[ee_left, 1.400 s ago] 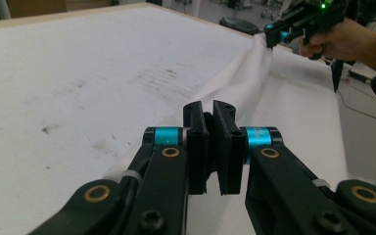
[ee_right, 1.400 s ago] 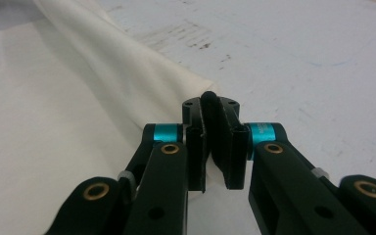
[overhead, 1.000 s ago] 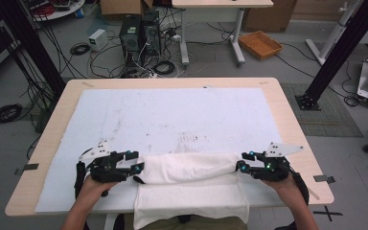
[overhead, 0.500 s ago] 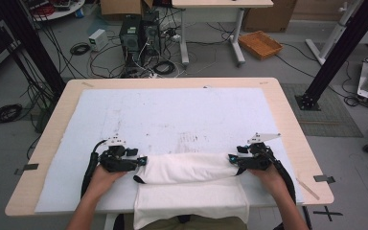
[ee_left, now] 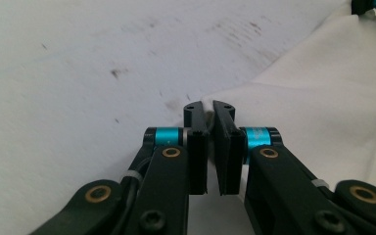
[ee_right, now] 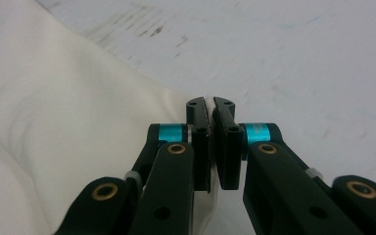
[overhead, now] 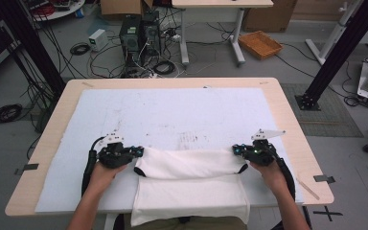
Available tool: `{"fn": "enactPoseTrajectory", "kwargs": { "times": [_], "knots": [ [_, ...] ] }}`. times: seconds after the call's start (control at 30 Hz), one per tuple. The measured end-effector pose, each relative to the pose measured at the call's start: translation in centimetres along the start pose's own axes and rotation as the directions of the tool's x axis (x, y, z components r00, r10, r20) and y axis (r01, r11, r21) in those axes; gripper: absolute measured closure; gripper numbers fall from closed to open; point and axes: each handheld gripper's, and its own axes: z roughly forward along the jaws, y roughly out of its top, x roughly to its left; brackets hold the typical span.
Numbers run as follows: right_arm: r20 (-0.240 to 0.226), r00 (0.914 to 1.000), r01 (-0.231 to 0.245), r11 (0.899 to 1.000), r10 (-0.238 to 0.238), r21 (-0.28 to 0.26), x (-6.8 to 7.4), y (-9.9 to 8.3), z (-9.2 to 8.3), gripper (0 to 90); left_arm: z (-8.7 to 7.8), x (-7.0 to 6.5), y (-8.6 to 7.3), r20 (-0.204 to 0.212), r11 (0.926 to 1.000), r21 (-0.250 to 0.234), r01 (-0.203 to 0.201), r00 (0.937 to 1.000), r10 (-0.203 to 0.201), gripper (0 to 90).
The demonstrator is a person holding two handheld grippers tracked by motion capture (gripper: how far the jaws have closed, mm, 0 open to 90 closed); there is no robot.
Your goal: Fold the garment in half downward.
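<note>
At table's near edge, soft, light white cloth (overhead: pixel 191 184), limp and fold-prone, pinched at opposite corners by left gripper (overhead: pixel 138 152) and right gripper (overhead: pixel 236 150); best gripped there.

White cloth (overhead: pixel 191 184) lay folded at the near edge of the table (overhead: pixel 287 115), front part hanging over the edge, on a white mat (overhead: pixel 172 115). Left gripper (overhead: pixel 136 152) sat at the fold's left end, right gripper (overhead: pixel 237 151) at its right end, both touching cloth. PC towers (overhead: pixel 138 33) and cables (overhead: pixel 76 48) were on the floor behind.
</note>
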Motion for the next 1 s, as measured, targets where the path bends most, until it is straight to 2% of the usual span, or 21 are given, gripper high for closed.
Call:
{"fn": "enactPoseTrajectory", "kwargs": {
  "times": [0.13, 0.2, 0.27, 0.4, 0.47, 0.53, 0.57, 0.6, 0.63, 0.7, 0.77, 0.83, 0.93, 1.0],
  "knots": [
    [0.051, 0.9987, 0.011, 0.999, -0.009, -0.032, -0.9, 1.9, 0.7, 87.1, 0.4, 1.0, 1.7, -0.024, 0.9990, -0.042, 0.016, 0.9996, -0.017, 84.7],
    [0.071, 0.9974, -0.006, 0.999, 0.009, -0.039, -1.4, 2.7, 1.2, 87.1, 0.7, 1.5, 2.3, -0.051, 0.9986, -0.048, 0.022, 0.9984, -0.025, 84.7],
    [0.085, 0.9959, -0.026, 0.999, 0.030, -0.046, -1.8, 3.4, 1.7, 87.1, 1.1, 1.8, 2.7, -0.073, 0.9974, -0.066, 0.031, 0.9967, -0.036, 84.7],
    [0.134, 0.9901, -0.034, 0.997, 0.042, -0.062, -2.5, 4.1, 2.6, 87.0, 1.7, 2.5, 3.0, -0.103, 0.9957, -0.090, 0.022, 0.9942, -0.031, 84.6],
    [0.141, 0.9884, -0.047, 0.996, 0.057, -0.072, -2.5, 4.1, 3.1, 87.0, 2.0, 2.7, 2.7, -0.093, 0.9948, -0.090, 0.048, 0.9941, -0.056, 84.2],
    [0.139, 0.9879, -0.061, 0.996, 0.069, -0.059, -2.4, 3.9, 3.6, 84.9, 2.3, 2.6, 2.5, -0.085, 0.9962, -0.073, 0.048, 0.9949, -0.054, 79.4],
    [0.150, 0.9864, -0.060, 0.997, 0.067, -0.053, -2.4, 3.9, 3.7, 77.7, 2.4, 2.6, 2.4, -0.087, 0.9961, -0.064, 0.060, 0.9940, -0.066, 70.3],
    [0.160, 0.9844, -0.064, 0.996, 0.072, -0.055, -2.3, 3.8, 3.7, 65.7, 2.5, 2.6, 2.4, -0.071, 0.9946, -0.061, 0.085, 0.9935, -0.089, 59.4],
    [0.166, 0.9827, -0.073, 0.995, 0.083, -0.061, -2.3, 3.8, 3.6, 60.3, 2.3, 2.6, 2.3, -0.067, 0.9934, -0.067, 0.093, 0.9930, -0.097, 54.4],
    [0.174, 0.9807, -0.077, 0.994, 0.088, -0.072, -2.1, 3.9, 2.9, 51.0, 1.9, 2.4, 2.1, -0.071, 0.9919, -0.077, 0.101, 0.9917, -0.107, 52.1],
    [0.195, 0.9783, -0.057, 0.996, 0.070, -0.074, -1.8, 4.0, 2.1, 48.7, 1.6, 2.3, 1.7, -0.060, 0.9916, -0.065, 0.112, 0.9914, -0.116, 47.9],
    [0.206, 0.9778, -0.027, 0.998, 0.039, -0.060, -1.3, 3.8, 1.3, 48.0, 1.2, 2.1, 1.1, -0.058, 0.9933, -0.051, 0.104, 0.9926, -0.107, 47.3],
    [0.175, 0.9840, -0.026, 0.998, 0.035, -0.051, -0.7, 2.8, 0.4, 48.2, 1.0, 2.0, 0.2, -0.048, 0.9945, -0.014, 0.104, 0.9933, -0.105, 47.4],
    [0.177, 0.9836, -0.027, 0.999, 0.032, -0.031, -0.5, 2.1, 0.5, 48.9, 1.0, 1.9, -0.2, -0.037, 0.9940, 0.002, 0.109, 0.9933, -0.109, 47.4]
  ]
}}
